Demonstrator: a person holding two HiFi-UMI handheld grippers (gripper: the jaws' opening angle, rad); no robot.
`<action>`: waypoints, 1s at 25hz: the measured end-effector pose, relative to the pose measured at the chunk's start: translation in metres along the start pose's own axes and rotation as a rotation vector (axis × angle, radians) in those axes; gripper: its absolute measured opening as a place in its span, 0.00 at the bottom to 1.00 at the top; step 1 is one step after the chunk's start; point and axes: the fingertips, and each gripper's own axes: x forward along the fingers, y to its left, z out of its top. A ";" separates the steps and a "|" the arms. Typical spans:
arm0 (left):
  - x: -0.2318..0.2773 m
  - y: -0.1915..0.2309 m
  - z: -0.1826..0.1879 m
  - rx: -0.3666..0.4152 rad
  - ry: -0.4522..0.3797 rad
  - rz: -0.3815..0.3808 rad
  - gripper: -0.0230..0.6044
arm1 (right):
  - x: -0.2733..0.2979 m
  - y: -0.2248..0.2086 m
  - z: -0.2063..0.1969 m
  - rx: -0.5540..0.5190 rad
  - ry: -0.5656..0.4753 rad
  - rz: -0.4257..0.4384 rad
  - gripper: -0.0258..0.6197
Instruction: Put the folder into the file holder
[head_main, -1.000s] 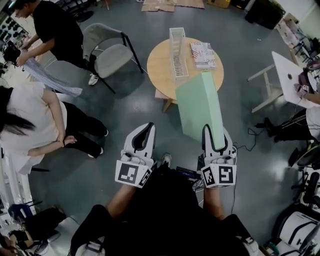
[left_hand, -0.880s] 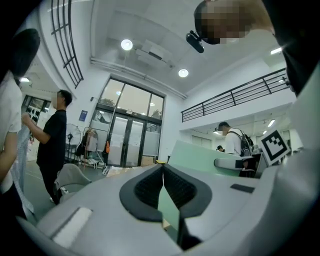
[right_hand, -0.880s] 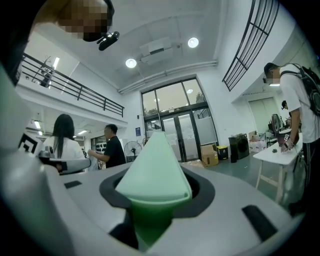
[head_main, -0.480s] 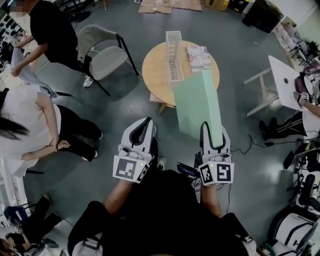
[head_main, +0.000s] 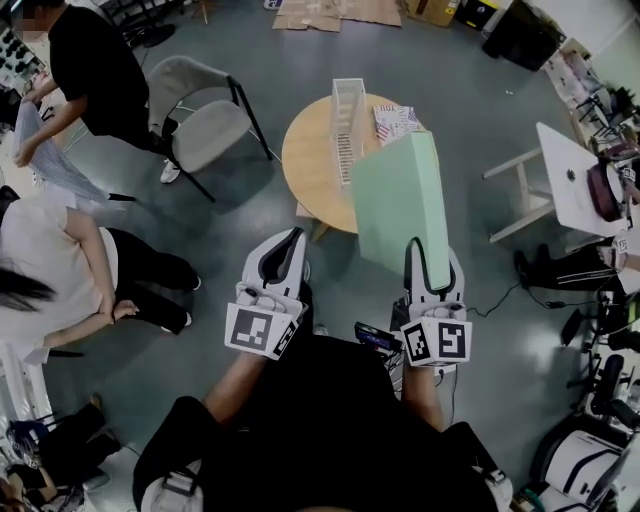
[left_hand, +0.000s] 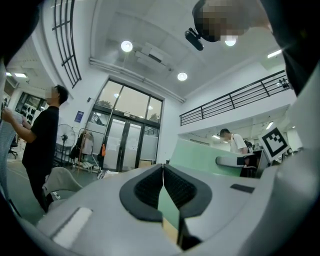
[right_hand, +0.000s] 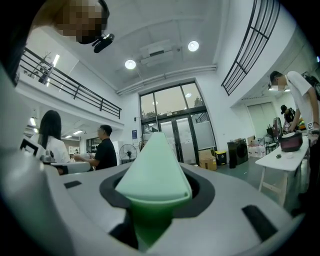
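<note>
My right gripper (head_main: 428, 268) is shut on a pale green folder (head_main: 400, 205), which stands up from the jaws and leans toward the round wooden table (head_main: 305, 165). In the right gripper view the folder (right_hand: 152, 172) fills the gap between the dark pads. A white wire file holder (head_main: 345, 125) stands on the table, just left of the folder's top edge. My left gripper (head_main: 282, 262) is level with the right one, to its left, shut with nothing in it; in its own view the pads (left_hand: 150, 187) meet.
A stack of magazines (head_main: 395, 120) lies on the table behind the folder. A grey chair (head_main: 205, 115) stands left of the table. Two people (head_main: 95, 70) are at the far left. A white desk (head_main: 575, 175) stands at the right.
The table and file holder have slid slightly left and closer in the head view. The folder stays held and now covers more of the table's right side.
</note>
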 end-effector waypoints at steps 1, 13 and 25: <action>0.008 0.009 0.002 -0.004 0.001 -0.003 0.05 | 0.011 0.001 0.002 -0.003 -0.001 -0.002 0.28; 0.078 0.070 0.019 -0.009 0.006 -0.026 0.05 | 0.100 0.002 0.023 -0.024 -0.007 -0.025 0.28; 0.128 0.118 0.020 -0.026 0.011 -0.038 0.05 | 0.169 0.005 0.023 -0.032 -0.017 -0.036 0.28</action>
